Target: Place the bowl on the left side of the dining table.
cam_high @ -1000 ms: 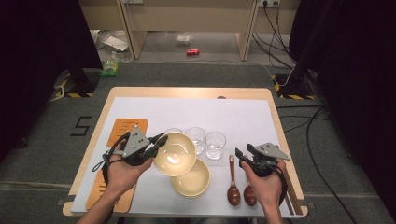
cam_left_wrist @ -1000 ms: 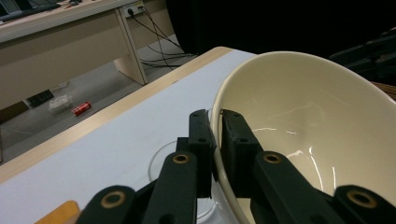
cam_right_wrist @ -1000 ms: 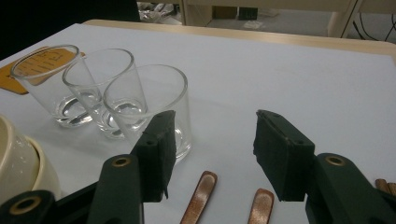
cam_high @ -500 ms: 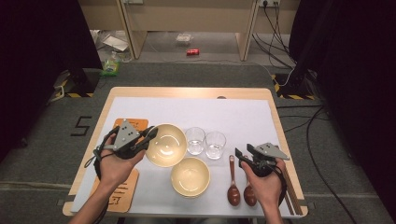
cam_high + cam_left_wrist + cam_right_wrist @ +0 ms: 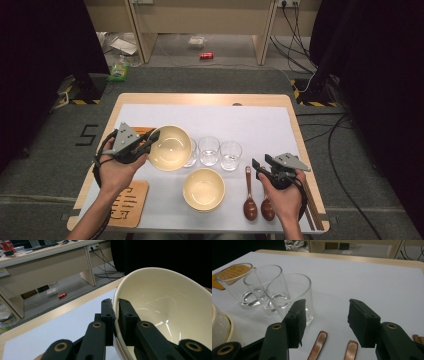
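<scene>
Two bowls [image 5: 170, 148] (one lifted); three glasses [image 5: 209, 150]; two spoons [image 5: 249, 200].

High view looks forward and down over my table [image 5: 260, 117]; each gripper view sits close behind my jaws, sharing the glasses [image 5: 231, 155] [image 5: 292, 296].

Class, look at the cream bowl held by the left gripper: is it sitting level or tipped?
Tipped. The bowl hangs off the table, the left gripper pinching its rim, its empty inside turned toward the high camera.

light: bright overhead on table [image 5: 260, 120]; dark edges | glare: streaks inside bowl [image 5: 162, 310] | focus: sharp
</scene>
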{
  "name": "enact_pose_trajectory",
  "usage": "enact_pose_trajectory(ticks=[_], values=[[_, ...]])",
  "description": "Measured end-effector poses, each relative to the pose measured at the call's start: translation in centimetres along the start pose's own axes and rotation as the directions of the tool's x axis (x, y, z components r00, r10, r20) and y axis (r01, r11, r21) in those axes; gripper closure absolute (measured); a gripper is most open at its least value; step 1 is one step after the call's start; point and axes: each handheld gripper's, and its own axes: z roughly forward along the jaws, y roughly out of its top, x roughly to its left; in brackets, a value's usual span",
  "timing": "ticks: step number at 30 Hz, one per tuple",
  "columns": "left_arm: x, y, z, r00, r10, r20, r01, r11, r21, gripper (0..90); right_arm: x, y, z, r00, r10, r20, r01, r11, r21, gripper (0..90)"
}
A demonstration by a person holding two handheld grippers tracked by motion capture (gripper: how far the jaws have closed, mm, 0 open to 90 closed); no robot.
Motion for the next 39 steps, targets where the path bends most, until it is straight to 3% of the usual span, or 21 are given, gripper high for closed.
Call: enact_pose_trajectory(ticks=[17, 39], values=[[2.5, -0.3, 0.4, 0.9979, -0.046, -0.046, 0.046, 0.9989, 0.006, 82.5, 0.0, 0.0, 0.0, 1.0, 0.002, 0.004, -0.002, 1.0, 0.0, 48.7], [5.8, -0.1, 0.9, 0.9885, -0.093, -0.119, 0.094, 0.9955, 0.007, 82.5, -0.1, 0.0, 0.0, 1.0, 0.001, 0.007, -0.001, 1.0, -0.002, 48.7]])
